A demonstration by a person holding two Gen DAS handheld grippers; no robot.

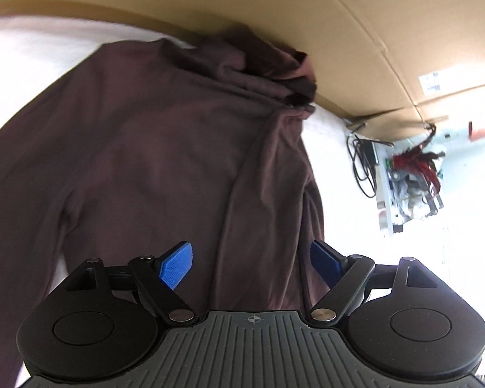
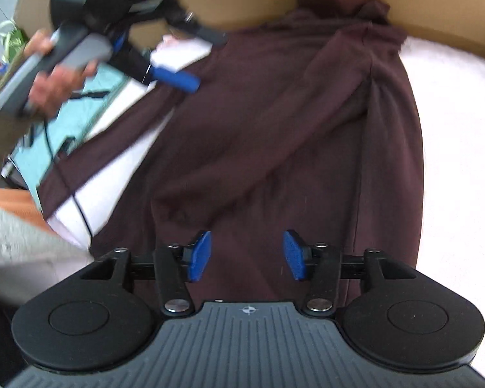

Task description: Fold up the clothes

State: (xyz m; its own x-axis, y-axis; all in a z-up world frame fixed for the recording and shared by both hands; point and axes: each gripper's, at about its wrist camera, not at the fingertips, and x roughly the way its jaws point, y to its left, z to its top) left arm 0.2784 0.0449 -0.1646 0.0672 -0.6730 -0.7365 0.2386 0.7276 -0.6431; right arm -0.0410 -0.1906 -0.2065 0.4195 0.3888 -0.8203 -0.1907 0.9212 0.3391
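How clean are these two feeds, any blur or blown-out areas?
Left wrist view: the white table is overexposed at right, and the brown shirt looks dim. Right wrist view: motion blur smears the left gripper and the hand holding it; the shirt's edges are soft.

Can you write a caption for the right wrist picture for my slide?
Open right tongs hover over a dark maroon shirt on a white table, left tongs nearby.

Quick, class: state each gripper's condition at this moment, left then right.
Left gripper: open, holding nothing, over the maroon garment.
Right gripper: open, holding nothing, over the same garment.
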